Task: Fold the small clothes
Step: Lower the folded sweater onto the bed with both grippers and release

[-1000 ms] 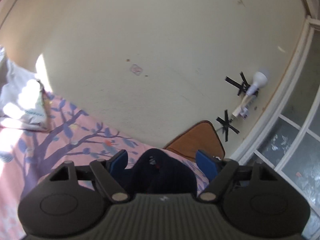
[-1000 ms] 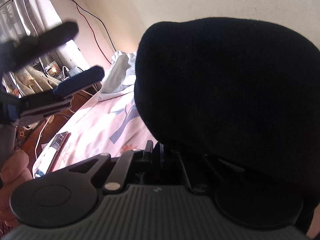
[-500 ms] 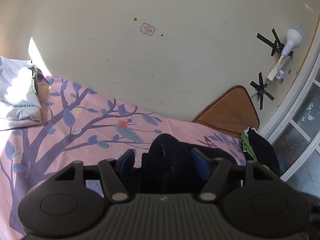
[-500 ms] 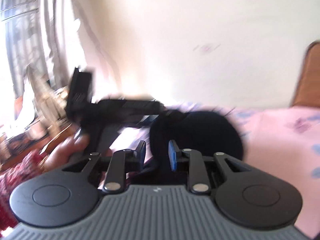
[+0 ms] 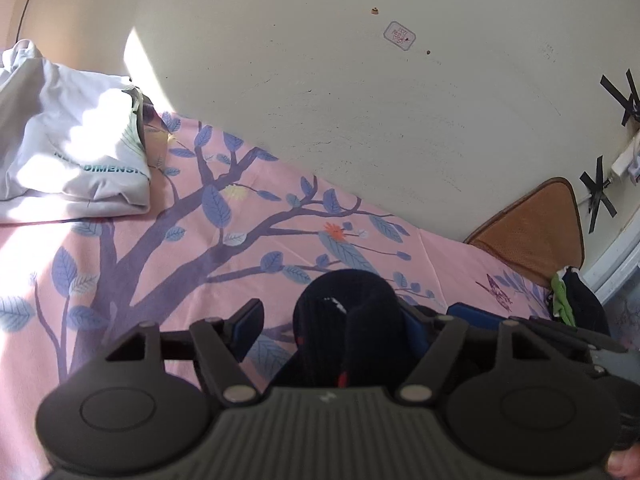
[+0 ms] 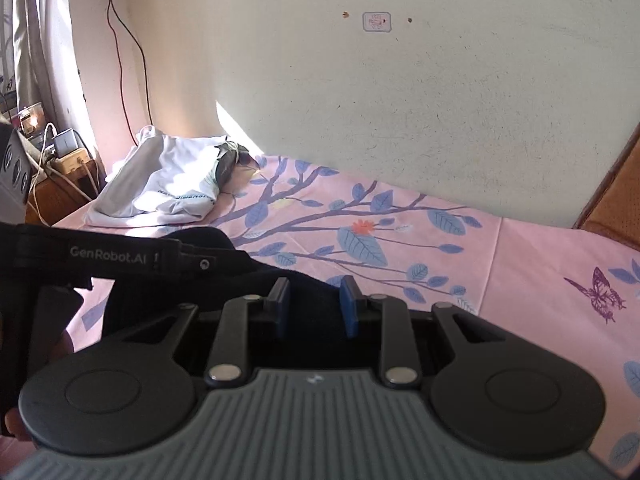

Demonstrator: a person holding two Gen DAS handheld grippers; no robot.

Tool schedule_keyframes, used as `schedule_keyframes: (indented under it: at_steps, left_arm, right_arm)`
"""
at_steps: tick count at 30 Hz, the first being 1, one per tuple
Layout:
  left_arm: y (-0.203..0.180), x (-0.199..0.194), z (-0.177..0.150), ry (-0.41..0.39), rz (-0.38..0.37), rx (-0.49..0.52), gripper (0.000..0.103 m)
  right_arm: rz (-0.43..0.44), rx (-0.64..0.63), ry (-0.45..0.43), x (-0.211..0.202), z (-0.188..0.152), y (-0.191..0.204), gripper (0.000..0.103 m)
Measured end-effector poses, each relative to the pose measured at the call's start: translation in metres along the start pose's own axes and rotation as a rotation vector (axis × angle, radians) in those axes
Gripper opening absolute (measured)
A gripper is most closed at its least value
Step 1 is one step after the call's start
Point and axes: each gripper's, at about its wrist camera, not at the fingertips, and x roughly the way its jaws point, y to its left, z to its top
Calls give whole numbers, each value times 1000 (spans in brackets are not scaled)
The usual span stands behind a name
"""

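left gripper: jaws just widened, sock loose between | right gripper: partly open, holding nothing

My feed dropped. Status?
Left gripper open around dark sock. Right gripper open over it, just released. White shirt heaped far off.

Pink bedsheet – cream wall – brown cushion.
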Motion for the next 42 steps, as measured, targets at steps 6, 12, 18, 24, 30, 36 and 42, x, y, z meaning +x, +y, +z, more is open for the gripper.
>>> schedule_keyframes:
  at_steps: [6, 12, 18, 24, 30, 36, 42]
  left_arm:
    - [1, -23, 4, 13, -40, -48, 81]
    - [-17, -60, -5, -41, -9, 80, 94]
    - [-13, -61, -23, -28, 28, 113, 98]
    - [9, -35, -28, 9, 58, 43, 103]
    - [-4, -58, -26, 11, 42, 112, 103]
    - [7, -76, -25, 83, -139, 50, 103]
    - [22, -55, -34, 214, -240, -78, 103]
  right_arm:
    - [-50, -64, -120, -20, -16, 11, 36]
    - [-6, 43, -232, -61, -25, 3, 59]
    - [-48, -27, -287, -77, -30, 16, 59]
    - [-181, -246, -152, -28, -47, 52, 61]
    - [-89, -128, -208, -60, -37, 23, 72]
    - [-29, 168, -294, -120, -68, -28, 92]
    - [140, 485, -211, -121, -100, -66, 93]
